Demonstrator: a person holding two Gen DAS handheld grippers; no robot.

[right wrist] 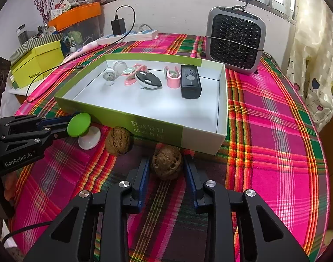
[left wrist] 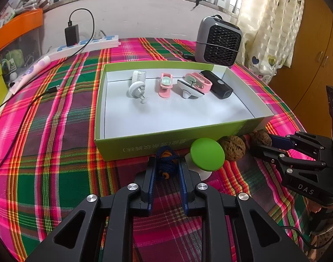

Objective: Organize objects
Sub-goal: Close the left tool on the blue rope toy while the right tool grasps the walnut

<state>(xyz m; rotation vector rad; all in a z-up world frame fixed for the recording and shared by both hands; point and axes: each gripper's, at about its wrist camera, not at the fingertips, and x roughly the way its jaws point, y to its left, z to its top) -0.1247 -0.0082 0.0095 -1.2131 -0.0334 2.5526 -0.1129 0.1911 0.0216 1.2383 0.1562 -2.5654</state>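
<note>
— Plaid cloth [left wrist: 63,131], pink, green and orange, covers the table in the left wrist view. What writing shows there?

— "DAS" in pale letters on the right gripper [left wrist: 259,145] at the right edge; its tips sit at a walnut [left wrist: 261,137]. Upside-down Chinese characters run along the near wall of the green box [left wrist: 114,146]; I cannot read them.

— And the left gripper [left wrist: 166,163]?

— Narrow, clamped on a blue cord [left wrist: 165,160] with orange beads, just before the box wall. A green-topped knob [left wrist: 207,154] and a second walnut [left wrist: 233,147] lie beside it.

— The room?

— White wall, barred window, a power strip [left wrist: 87,44] with a black charger, a grey heater [left wrist: 219,41], a heart-print curtain [left wrist: 269,43].

— Now the right wrist view.

— "GenRobot.AI" reads on the left gripper [right wrist: 63,119] at the left, partly hidden behind the knob [right wrist: 79,124]. A yellow box [right wrist: 42,65] carries a small word too fine to read.

— The right gripper [right wrist: 166,163]?

— Its pads flank the walnut [right wrist: 166,163], seemingly touching both sides. The other walnut [right wrist: 118,140] lies near. The box [right wrist: 201,139] holds small gadgets, a black one [right wrist: 190,83] among them
</note>
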